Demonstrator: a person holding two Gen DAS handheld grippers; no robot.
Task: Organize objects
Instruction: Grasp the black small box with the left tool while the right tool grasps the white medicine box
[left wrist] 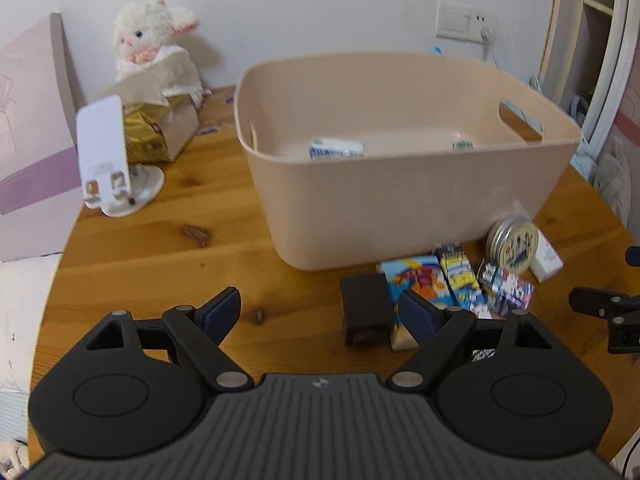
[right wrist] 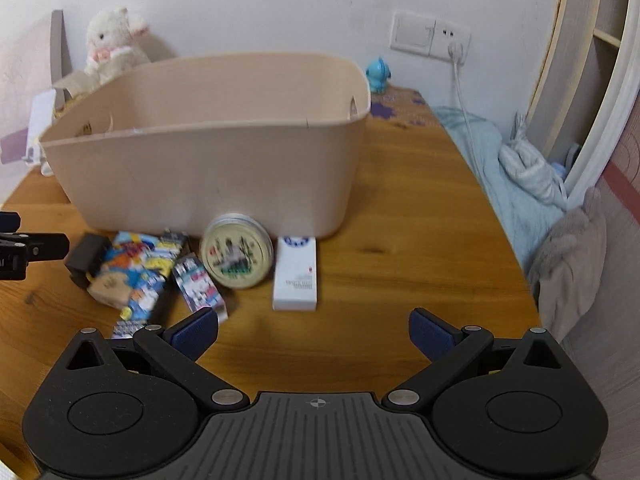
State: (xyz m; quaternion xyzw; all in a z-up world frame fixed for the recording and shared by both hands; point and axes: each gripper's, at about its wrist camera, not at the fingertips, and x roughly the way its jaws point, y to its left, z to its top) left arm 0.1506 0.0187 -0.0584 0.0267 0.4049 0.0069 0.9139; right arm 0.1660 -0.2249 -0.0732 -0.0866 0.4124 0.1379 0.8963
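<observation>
A beige plastic bin [left wrist: 400, 208] stands on the wooden table [left wrist: 160, 248]; it also shows in the right wrist view [right wrist: 208, 184]. Inside lie a blue-white packet [left wrist: 337, 148] and a small item [left wrist: 463, 145]. In front of it lie a black block [left wrist: 366, 308], colourful cartoon boxes [left wrist: 424, 280], a round tin [right wrist: 236, 254] and a white box [right wrist: 296, 276]. My left gripper [left wrist: 320, 314] is open and empty, low over the table next to the black block. My right gripper [right wrist: 314, 334] is open and empty, just in front of the white box.
A white plush toy [left wrist: 154, 44], a tissue box [left wrist: 160, 132] and a white phone stand [left wrist: 108, 156] are at the back left. A small blue figure [right wrist: 378, 74] stands behind the bin. A bed with blankets [right wrist: 520, 184] lies right of the table.
</observation>
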